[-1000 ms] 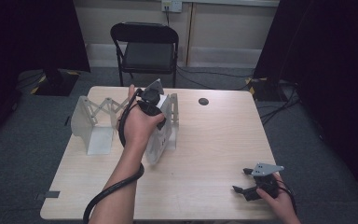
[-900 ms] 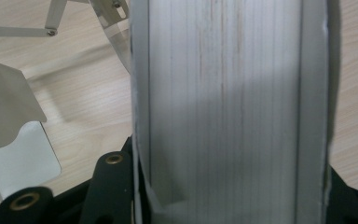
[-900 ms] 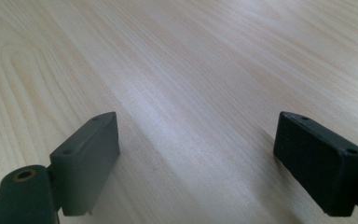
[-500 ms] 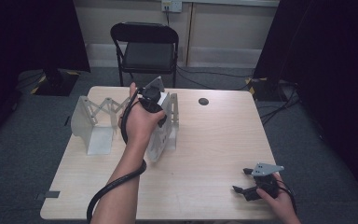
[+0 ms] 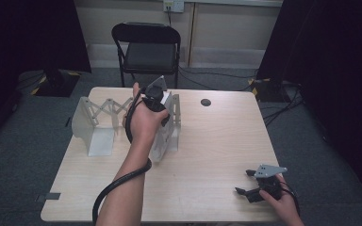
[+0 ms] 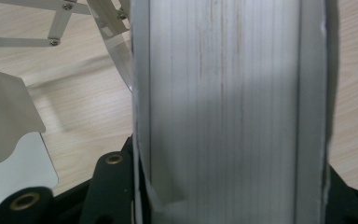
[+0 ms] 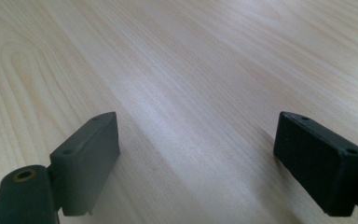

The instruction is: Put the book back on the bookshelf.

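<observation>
On the table [image 5: 207,155], left gripper [image 5: 156,100] clamped on expandable rack's end plate [image 6: 223,107], right gripper [image 5: 252,183] jaws wide, empty

1. The high view is lit from overhead: the table [image 5: 207,155] is evenly bright, while the room's side edges fall into near-black.
2. A soft shadow lies on the wood beneath the right gripper [image 5: 247,182].
3. In the left gripper view, the pale panel [image 6: 228,102] just ahead of the jaws is blurred, with a darker band across its lower part.
4. In the right gripper view, the near jaws are soft, and a pale sheen streaks the wood ahead of them.
</observation>
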